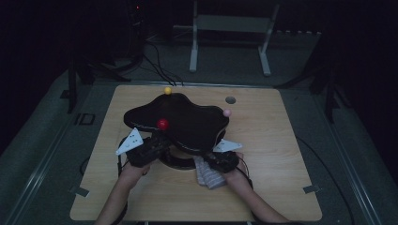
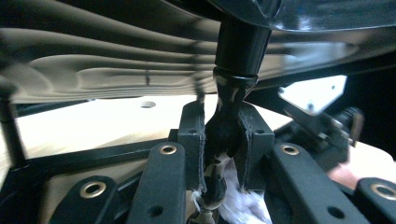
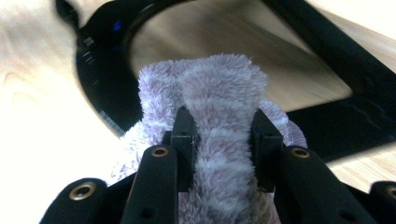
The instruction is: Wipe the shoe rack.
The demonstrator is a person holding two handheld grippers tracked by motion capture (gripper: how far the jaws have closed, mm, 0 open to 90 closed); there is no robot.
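I can read no word, brand, number or sign on anything before me. At the left edge of the high view, on the dark floor beside the table (image 1: 281, 140), there is a pale mark (image 1: 84, 119) that might be two letters, but it is too dim and small for me to make out.
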